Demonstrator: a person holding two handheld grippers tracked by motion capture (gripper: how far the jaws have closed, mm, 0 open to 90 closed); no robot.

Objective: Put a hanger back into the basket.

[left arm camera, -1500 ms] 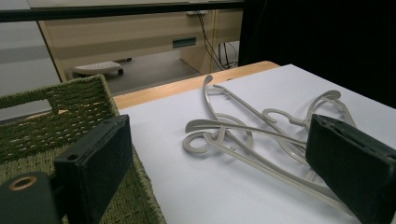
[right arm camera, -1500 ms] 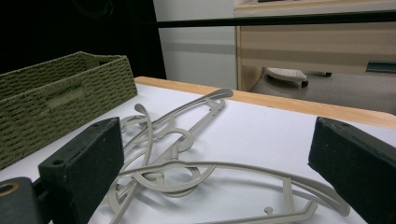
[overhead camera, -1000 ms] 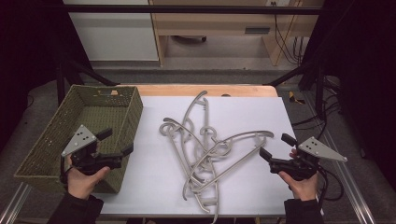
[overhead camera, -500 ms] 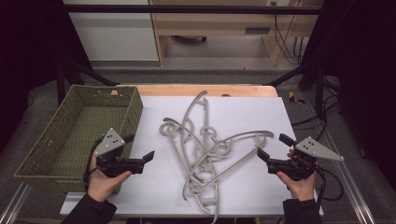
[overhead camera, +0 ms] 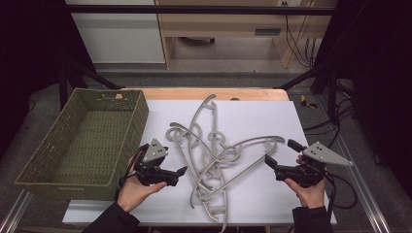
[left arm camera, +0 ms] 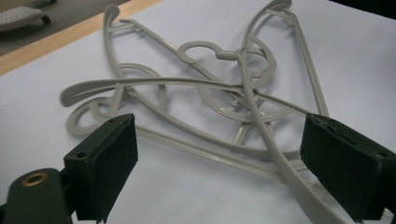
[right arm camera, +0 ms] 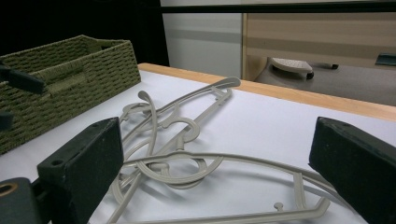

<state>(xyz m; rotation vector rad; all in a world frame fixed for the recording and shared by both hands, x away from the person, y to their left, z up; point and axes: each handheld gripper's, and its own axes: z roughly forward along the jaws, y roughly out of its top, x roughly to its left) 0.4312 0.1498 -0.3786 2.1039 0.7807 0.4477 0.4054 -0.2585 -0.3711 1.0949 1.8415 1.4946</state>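
Tangled hangers (overhead camera: 214, 160) lay on the white table (overhead camera: 311, 126), just right of the woven basket (overhead camera: 43, 167) — none inside it. Left gripper (overhead camera: 180, 171) and right gripper (overhead camera: 278, 154) flanked the pile, jaws spread, grasping nothing — all transfer remained.

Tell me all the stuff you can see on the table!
plastic hangers: a tangled pile, count unclear, about four, beige-grey, middle of the white sheet.
woven basket: one, olive green, nothing visible inside, left side of the table.
white sheet: one, covers most of the tabletop.
wooden table: one, light brown edge at the far side.
left hand-held gripper: one, black, jaws open, pointing at the hangers.
right hand-held gripper: one, black, jaws open, right of the pile.
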